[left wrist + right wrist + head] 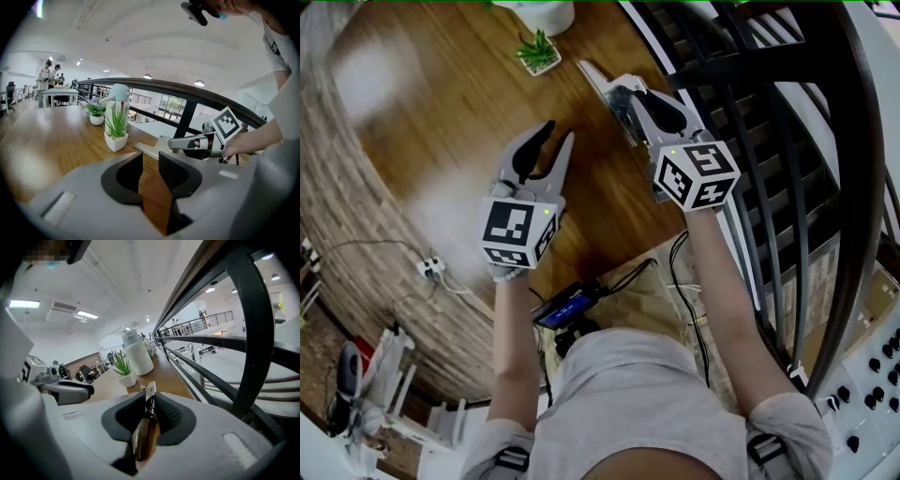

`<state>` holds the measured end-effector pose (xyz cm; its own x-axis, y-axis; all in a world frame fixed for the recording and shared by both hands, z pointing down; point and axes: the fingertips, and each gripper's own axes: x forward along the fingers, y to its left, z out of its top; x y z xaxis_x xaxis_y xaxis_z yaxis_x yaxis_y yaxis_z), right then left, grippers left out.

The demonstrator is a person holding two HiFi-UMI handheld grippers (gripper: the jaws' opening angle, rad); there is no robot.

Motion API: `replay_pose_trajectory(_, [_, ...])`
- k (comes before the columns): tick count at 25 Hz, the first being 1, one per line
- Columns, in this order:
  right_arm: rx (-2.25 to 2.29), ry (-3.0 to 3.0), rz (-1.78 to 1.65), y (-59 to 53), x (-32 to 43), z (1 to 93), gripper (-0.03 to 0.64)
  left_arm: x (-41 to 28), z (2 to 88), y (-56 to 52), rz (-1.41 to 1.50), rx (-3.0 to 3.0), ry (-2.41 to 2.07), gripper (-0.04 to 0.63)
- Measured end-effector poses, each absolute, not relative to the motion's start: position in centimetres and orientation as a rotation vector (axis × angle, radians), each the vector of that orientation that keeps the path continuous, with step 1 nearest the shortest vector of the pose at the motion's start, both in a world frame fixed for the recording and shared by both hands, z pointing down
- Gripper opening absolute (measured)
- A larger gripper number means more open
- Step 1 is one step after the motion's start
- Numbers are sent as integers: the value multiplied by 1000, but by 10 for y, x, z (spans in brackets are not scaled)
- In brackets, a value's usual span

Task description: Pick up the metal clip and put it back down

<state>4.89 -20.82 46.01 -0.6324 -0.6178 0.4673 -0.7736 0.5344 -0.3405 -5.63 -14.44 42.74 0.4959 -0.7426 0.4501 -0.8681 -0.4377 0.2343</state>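
A flat silvery metal clip [598, 82] is at the right edge of the wooden table [441, 122]. My right gripper [623, 96] is shut on it. In the right gripper view the metal clip [149, 398] stands upright, pinched between the black pads [166, 414]. The left gripper view shows the clip [151, 149] as a flat strip sticking out in front of the right gripper [176, 142]. I cannot tell whether it touches the wood. My left gripper [560, 133] hovers to the left over bare table. Its jaws stand a little apart, with only wood showing between them [150, 161].
A small potted plant [538, 52] in a white pot stands just beyond both grippers. A white jug [137, 352] is behind it. A black railing [769, 141] runs along the table's right edge, close to my right gripper. Cables and a small device hang at the person's waist [572, 307].
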Motion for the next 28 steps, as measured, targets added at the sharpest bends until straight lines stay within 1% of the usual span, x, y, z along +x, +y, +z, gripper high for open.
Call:
replay_pose_trajectory(3, [1143,-2537,822,-205,44,453,32,-58,428,-145,376,2303,-1334,107])
replay_pose_trajectory(11, [1135,-2565,833,-202,42,447,26,-58,434,-150,333,2282,-1305,110])
replay_pose_trajectory(17, [1166,-2607,887,-201,44,436,25,-54,435,-153,254,2261,-1253,161])
replay_pose_trajectory(23, [1176,-2639,936,-195,43,428,25,-48,441,-156,183,2221,-1177,198])
replay_pose_trajectory(28, [1169,-2685,973,-191,43,414,25,-38,443,-154,190,2236,-1111,207])
